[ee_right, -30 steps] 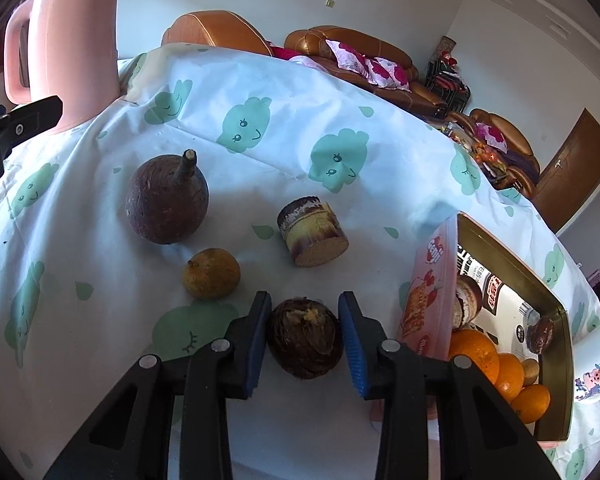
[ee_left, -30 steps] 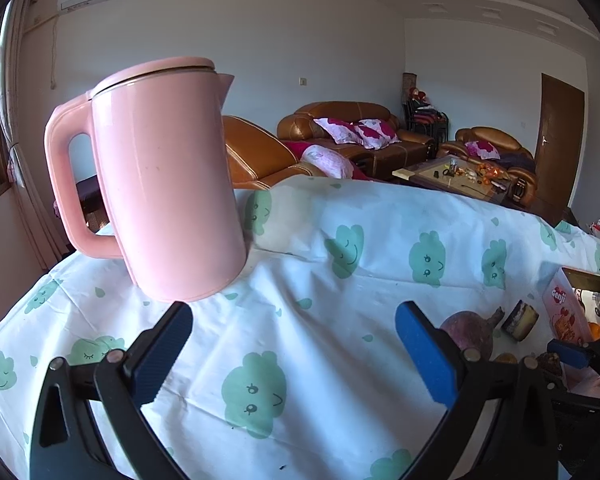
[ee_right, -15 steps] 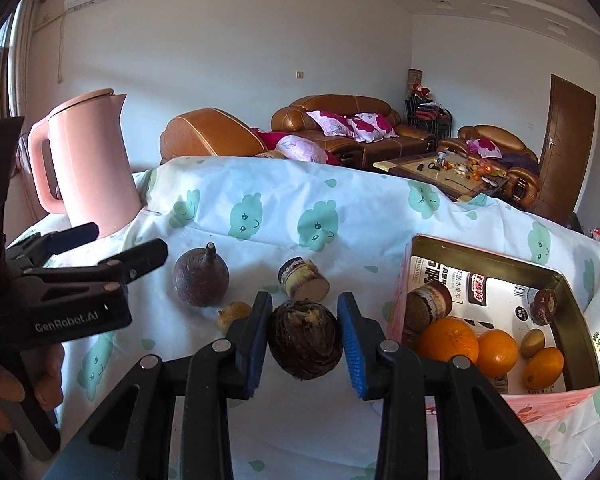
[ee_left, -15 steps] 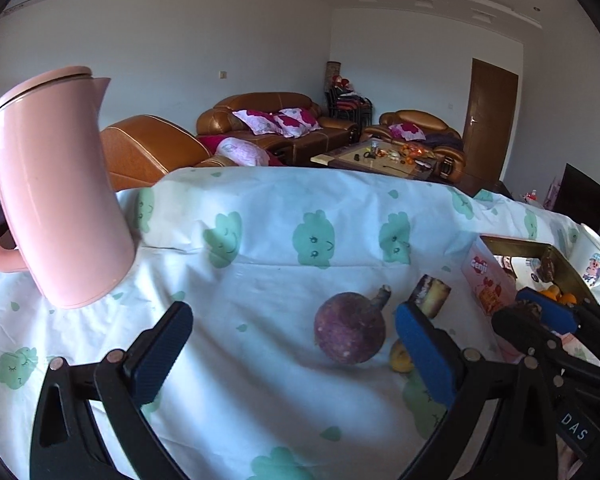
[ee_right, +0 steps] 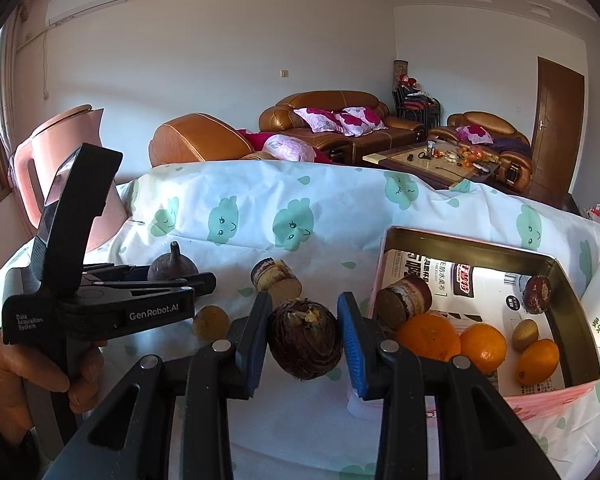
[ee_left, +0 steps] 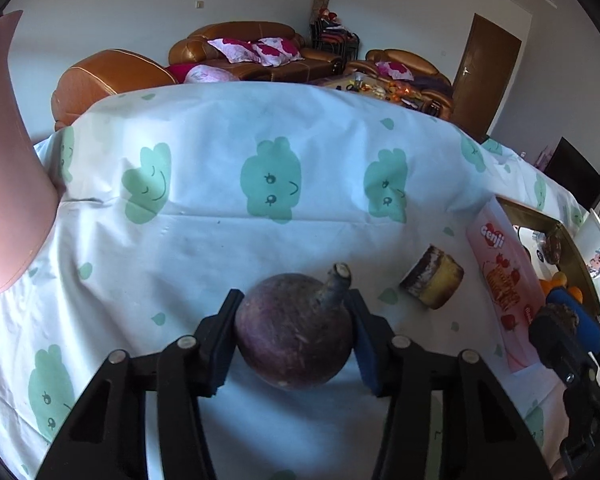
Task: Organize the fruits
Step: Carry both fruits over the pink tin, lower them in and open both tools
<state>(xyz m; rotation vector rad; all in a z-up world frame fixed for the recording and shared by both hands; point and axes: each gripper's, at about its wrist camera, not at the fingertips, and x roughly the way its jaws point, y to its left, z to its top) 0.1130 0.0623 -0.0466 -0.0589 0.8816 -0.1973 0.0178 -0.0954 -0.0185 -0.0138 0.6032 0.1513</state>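
Right wrist view takes in the whole setup: the table under its cloud-print cloth [ee_right: 260,216], the pink kettle [ee_right: 40,160] at the far left, and the open box [ee_right: 384,256] on the right, already holding oranges [ee_right: 482,346], a small kiwi-like fruit and two cylindrical pieces. The right gripper [ee_right: 304,344] is clamped on a dark brown, scaly round fruit [ee_right: 304,342], held clear of the cloth just left of the box's near corner — so the box lies to its right and a little ahead, and this hand is plainly the nearer one to it. The left gripper [ee_left: 294,338] sits well left of the box, its jaws against both sides of a purple round fruit with a stem [ee_left: 294,340]; the stem points up and away from the fingers, and whether the fruit is lifted or resting I cannot tell. Loose on the cloth between them lie a cut cylindrical piece [ee_right: 276,280] and a small yellowish fruit [ee_right: 210,320].
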